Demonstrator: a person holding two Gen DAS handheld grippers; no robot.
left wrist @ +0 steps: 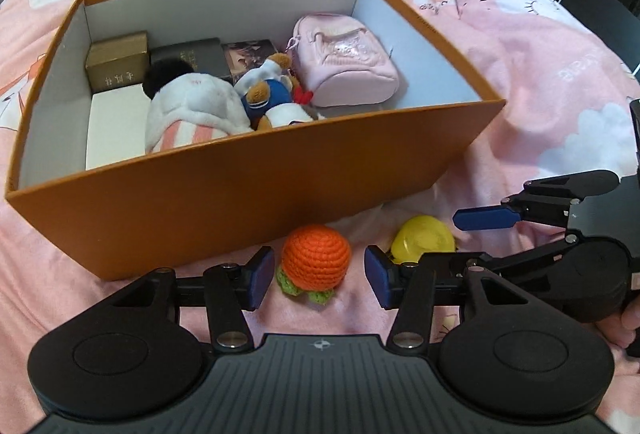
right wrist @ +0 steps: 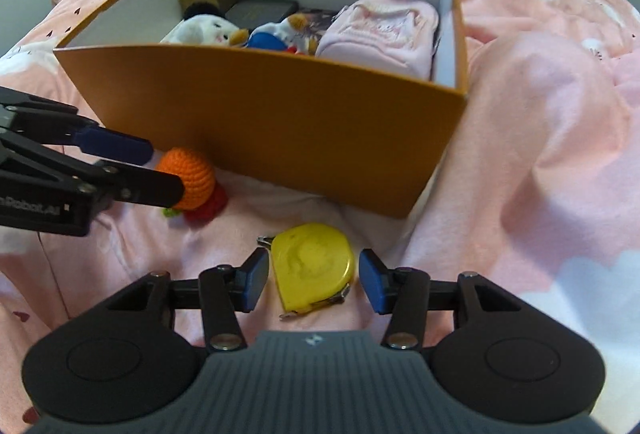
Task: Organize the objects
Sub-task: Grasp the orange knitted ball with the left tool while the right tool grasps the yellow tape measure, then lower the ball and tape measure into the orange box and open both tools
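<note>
An orange crocheted toy with green trim lies on the pink bedspread in front of an open orange box. My left gripper is open, its blue pads on either side of the toy, not touching. A yellow tape measure lies just right of the toy. My right gripper is open around it with small gaps. The toy also shows in the right wrist view, beside the left gripper's fingers. The tape measure and the right gripper's fingers show in the left wrist view.
The box holds a pink backpack, a white plush, a bear in blue, a gold box and dark cases. Its near wall stands just beyond both grippers. Rumpled bedding rises on the right.
</note>
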